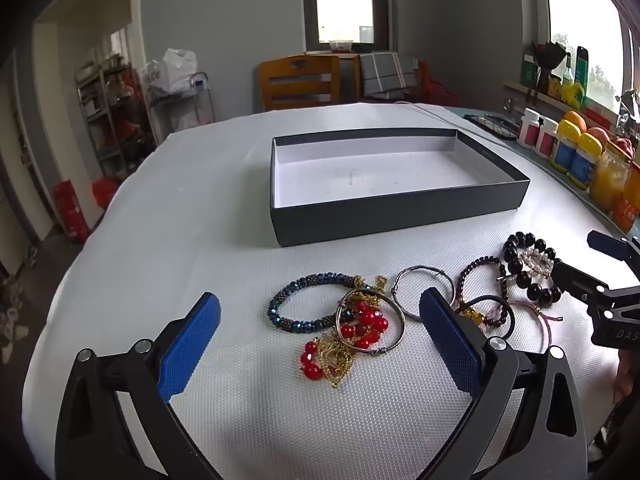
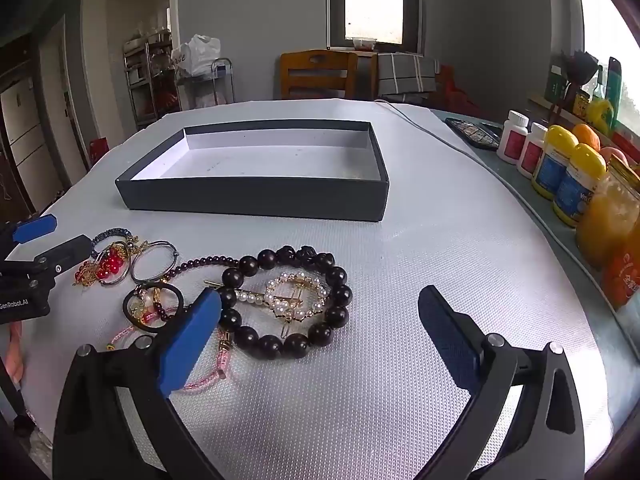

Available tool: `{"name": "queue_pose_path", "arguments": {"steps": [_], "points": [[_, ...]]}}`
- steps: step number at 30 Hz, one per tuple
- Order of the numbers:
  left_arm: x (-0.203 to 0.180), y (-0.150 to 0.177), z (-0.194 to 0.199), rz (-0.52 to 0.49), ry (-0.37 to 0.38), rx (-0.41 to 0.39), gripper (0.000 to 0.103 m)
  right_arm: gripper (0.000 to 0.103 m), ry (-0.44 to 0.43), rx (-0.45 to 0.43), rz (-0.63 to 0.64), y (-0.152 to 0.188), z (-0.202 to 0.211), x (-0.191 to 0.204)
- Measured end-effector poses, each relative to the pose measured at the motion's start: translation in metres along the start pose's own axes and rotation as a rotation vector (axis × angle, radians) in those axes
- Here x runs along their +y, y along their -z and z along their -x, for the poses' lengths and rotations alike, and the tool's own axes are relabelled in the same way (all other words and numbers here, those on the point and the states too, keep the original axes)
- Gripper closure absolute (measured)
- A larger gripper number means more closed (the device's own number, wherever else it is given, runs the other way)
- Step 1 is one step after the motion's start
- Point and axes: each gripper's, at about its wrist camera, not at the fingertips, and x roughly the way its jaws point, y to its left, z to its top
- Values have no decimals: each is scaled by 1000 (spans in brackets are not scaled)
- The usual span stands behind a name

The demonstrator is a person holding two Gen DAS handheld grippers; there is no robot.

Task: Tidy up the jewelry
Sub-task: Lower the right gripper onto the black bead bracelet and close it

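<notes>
Fingers of the left gripper (image 1: 320, 344) are spread wide, holding nothing, above the jewelry pile (image 1: 360, 320) at lower centre. Right gripper (image 2: 320, 332) is likewise wide and unloaded; the black bead bracelet (image 2: 288, 300) lies just left of centre. Box (image 1: 400, 216) sits upper centre on the mat (image 2: 400, 360).

Table cover (image 2: 400, 320): white, woven-look texture, matt w/ slight sheen. Box (image 1: 392, 216): matt dark card outside, plain white paper inside. Big dark beads (image 2: 336, 280): glossy, poss. wood. Bangle (image 1: 400, 320): shiny metal. Red beads (image 1: 372, 320): glassy. Finger pads (image 2: 188, 344): blue, fine-textured, rubbery.
</notes>
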Motion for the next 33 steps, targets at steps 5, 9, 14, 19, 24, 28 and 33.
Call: {"name": "queue_pose_path", "arguments": {"steps": [5,9,14,19,24,28,33], "points": [[-1,1,-1,-4,-2,2,2,6,-1,2,-7,3,3,1],[0,1,1,-1,-3,-3,2,6,-3,-2,-10,-1,1,-2],[0,1,1,-2,-4,-1,2,6,-3,2,-9,-1,1,-1],[0,1,1,-3,-4,-1,2,6,-6,1,-9,0,-1,-3],[1,2,1,-3,-5,1,2,6,0,-6,-4,0,-1,-3],[1,1,1,-3,-4,3,2,6,-1,-3,-3,0,-1,-4],[1,2,1,-4,-7,3,2,6,-2,-2,-5,0,-1,-4]]}}
